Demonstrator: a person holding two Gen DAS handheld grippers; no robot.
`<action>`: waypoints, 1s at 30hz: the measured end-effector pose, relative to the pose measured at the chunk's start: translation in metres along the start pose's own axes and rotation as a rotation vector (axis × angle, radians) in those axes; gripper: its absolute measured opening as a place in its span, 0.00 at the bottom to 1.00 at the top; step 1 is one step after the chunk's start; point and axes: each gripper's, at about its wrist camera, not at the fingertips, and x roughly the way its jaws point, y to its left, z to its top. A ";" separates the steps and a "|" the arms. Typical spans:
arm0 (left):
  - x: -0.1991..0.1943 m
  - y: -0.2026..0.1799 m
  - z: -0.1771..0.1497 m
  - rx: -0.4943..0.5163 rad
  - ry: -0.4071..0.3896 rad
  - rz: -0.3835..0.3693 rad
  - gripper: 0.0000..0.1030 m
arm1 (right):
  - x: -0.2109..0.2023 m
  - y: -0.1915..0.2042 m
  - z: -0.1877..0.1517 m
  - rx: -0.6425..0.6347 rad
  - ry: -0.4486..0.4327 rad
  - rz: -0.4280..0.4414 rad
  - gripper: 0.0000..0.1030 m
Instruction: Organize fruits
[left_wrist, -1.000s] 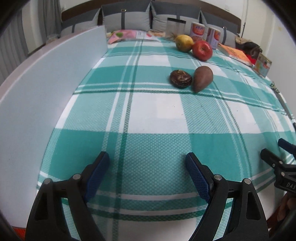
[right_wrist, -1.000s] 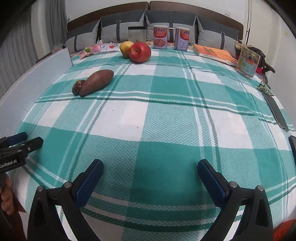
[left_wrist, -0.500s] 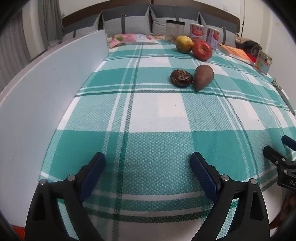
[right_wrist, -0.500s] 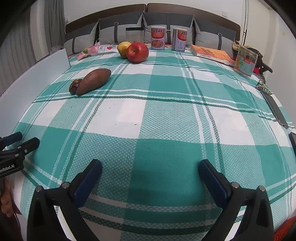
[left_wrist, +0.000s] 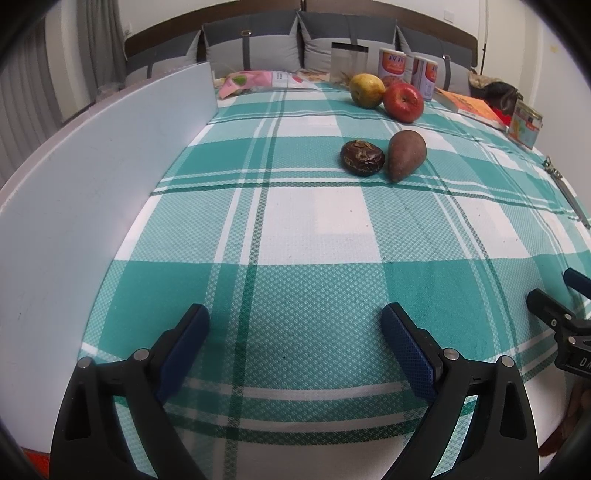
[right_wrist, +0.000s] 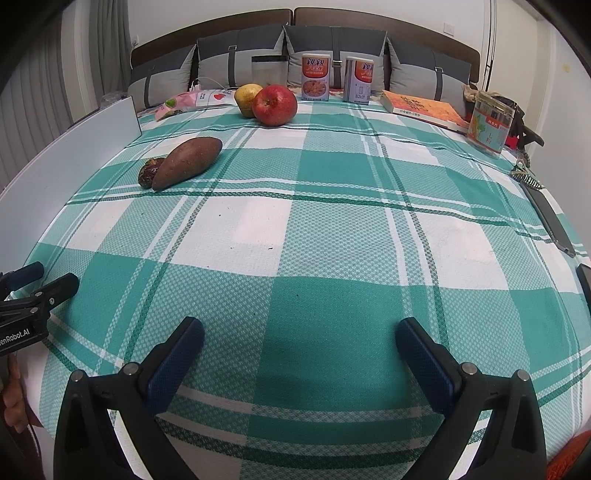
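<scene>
Left wrist view: both grippers, left gripper (left_wrist: 295, 332) and right gripper (right_wrist: 299, 343), hover wide open and empty near the surface's front edge, poised toward apple (left_wrist: 402, 96), pear (left_wrist: 366, 89) at the far edge.

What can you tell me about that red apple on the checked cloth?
The apple is round, glossy and deep red with faint yellowish streaks, and looks whole. Its stem dimple shows near the top, tipped slightly toward the cameras. It sits on the green and white cloth at the far end, close against a yellow pear that lies just behind it on the left; they seem to touch. Neither gripper is near it.
</scene>
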 end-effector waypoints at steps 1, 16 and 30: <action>0.000 0.000 0.000 0.000 -0.001 0.001 0.93 | 0.000 0.000 0.000 0.000 0.001 0.001 1.00; 0.001 0.001 0.001 0.001 0.000 -0.003 0.94 | 0.047 0.035 0.144 0.232 0.176 0.259 0.72; 0.001 0.001 0.001 0.002 -0.001 -0.005 0.94 | 0.101 0.074 0.165 0.134 0.284 0.220 0.43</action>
